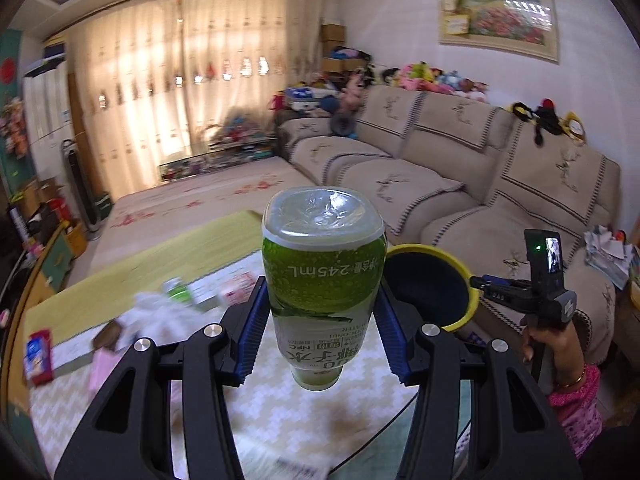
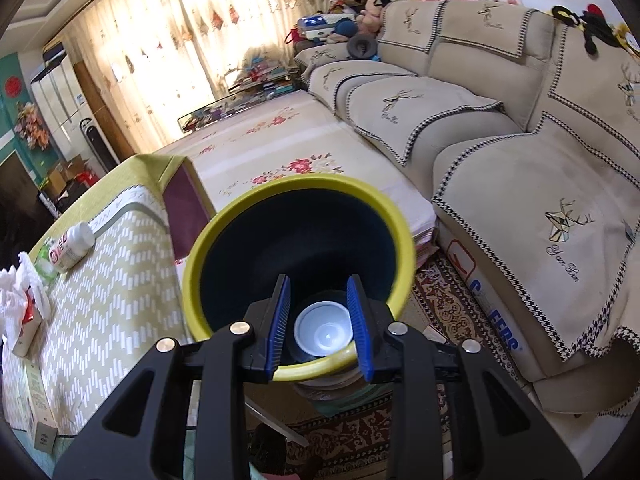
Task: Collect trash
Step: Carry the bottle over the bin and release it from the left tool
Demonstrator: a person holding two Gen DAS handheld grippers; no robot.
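While the left hand-held gripper clamps the inverted coconut water bottle, long axis upright, the yellow-rimmed bin lies just right, its near rim pinched by the right hand-held gripper.

Sunlit curtains, beige sofa, framed painting on wall.

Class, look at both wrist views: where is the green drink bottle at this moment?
In the left wrist view the green bottle sits centre frame, upside down, clamped in the left gripper above the table, just left of the yellow-rimmed bin.
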